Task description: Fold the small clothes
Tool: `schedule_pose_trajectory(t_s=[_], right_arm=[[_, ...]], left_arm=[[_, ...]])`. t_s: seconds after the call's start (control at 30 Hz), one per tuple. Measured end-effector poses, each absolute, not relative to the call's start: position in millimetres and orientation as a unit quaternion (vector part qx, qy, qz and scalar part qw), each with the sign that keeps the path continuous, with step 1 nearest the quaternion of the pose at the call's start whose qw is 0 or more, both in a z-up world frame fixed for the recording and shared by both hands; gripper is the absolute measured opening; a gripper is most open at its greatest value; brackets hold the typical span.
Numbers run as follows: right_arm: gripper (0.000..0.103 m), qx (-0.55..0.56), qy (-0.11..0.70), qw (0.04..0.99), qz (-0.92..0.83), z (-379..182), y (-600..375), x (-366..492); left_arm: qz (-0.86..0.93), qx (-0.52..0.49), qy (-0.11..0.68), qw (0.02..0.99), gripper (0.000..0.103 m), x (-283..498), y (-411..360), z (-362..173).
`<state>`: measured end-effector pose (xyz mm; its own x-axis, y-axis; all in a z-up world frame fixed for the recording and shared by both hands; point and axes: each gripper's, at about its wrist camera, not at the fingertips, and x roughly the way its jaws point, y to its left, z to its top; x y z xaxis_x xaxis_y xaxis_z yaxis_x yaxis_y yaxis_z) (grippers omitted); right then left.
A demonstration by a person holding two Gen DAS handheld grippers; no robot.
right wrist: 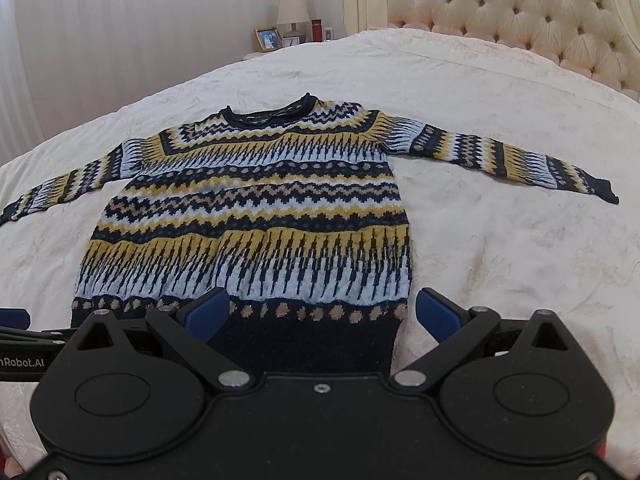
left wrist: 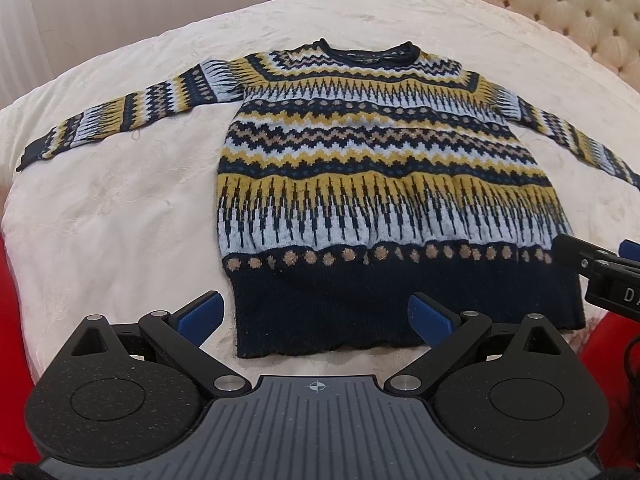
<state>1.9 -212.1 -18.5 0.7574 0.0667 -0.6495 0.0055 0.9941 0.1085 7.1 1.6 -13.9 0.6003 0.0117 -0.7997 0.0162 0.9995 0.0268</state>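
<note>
While the sweater (left wrist: 380, 184) lay flat on the bed (left wrist: 120, 208), sleeves spread, you held your left gripper (left wrist: 314, 316) and right gripper (right wrist: 322, 314) released above its hem. Soft, limp knit; I'd have pinched hem corners or cuffs. Open bedspread surrounded it

Sweater (left wrist: 376, 168) (right wrist: 248, 216): knit, banded zigzag and dot pattern in navy, mustard, pale blue and tan; solid navy hem and collar. Lies flat, unfolded, front up on the cream bed (left wrist: 120, 216), both sleeves spread outward, neckline toward far side.
</note>
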Motion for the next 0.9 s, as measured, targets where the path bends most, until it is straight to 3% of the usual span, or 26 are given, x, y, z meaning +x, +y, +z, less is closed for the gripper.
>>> schedule_pose_trajectory(t_s=[0.47,0.9], right_arm=[[0.100,0.115,0.368,0.922,0.029,-13,-229,12],[0.100,0.175,0.336,0.925,0.024,12,-279,58]], left_arm=[[-0.013,0.007,0.425,0.905,0.100,26,4,2],[-0.072,-0.016,0.388,0.919,0.100,67,-3,22]])
